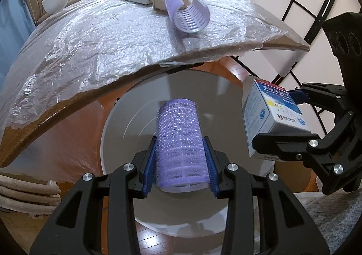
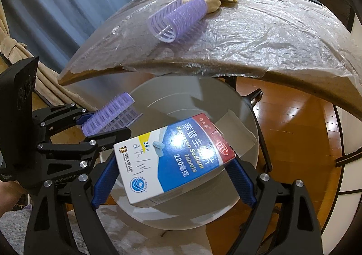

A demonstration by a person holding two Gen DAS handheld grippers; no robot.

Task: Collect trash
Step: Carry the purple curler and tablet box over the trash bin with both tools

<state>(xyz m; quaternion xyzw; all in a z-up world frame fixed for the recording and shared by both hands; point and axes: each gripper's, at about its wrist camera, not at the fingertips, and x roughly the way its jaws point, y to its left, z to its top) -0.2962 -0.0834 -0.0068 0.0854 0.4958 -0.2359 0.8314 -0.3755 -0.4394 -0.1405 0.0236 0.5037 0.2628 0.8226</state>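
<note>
Here the purple hair roller (image 1: pixel 181 144) sits clamped between the left claw (image 1: pixel 181 164) pads.

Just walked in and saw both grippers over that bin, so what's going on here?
A person is clearing trash from the table. The left gripper is shut on a purple hair roller, and the right gripper holds a medicine box. Both hang above the open grey bin beside the plastic-covered table. Another purple roller, a white bowl and other bits remain on the table.
</note>
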